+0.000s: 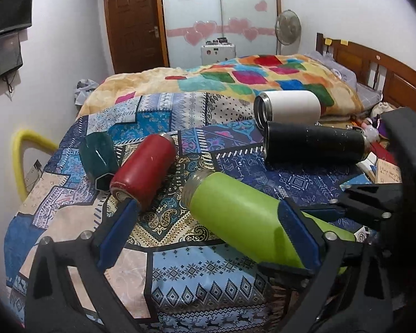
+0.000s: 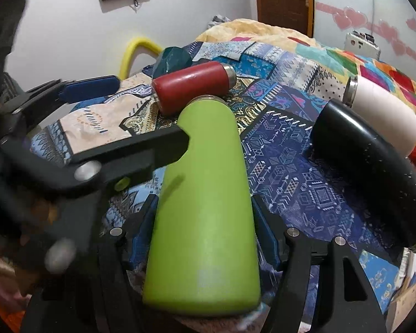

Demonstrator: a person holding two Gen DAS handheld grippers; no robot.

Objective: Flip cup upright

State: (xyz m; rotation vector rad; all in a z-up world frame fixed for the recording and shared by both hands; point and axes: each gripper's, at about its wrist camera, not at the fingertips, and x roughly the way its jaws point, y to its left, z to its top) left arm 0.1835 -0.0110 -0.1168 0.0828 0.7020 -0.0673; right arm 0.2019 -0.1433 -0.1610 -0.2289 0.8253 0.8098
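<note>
Green cup (image 2: pixel 205 208) lies on its side on the patterned bedspread (image 2: pixel 296 172), its steel-rimmed mouth pointing toward the far side, where it nearly meets the red cup (image 2: pixel 192 84). The right gripper (image 2: pixel 202 236) straddles the green cup's near, closed end, a blue pad on each side pressed close to the body; it appears clamped on, though the cup hides the contact itself. The left gripper (image 1: pixel 208 236) is spread wide, with one finger (image 1: pixel 299 236) lying across the green cup (image 1: pixel 244 216) and the other (image 1: pixel 119 233) ending just beside the base of the red cup (image 1: pixel 144 170), so it grips nothing. A dark teal cup (image 1: pixel 98 161) lies at the far left against the red one. On the right, a black cup (image 1: pixel 316 144) and a white cup (image 1: pixel 291 108) lie side by side, touching. A colourful blanket (image 1: pixel 249 80) is heaped at the far end of the bed.
</note>
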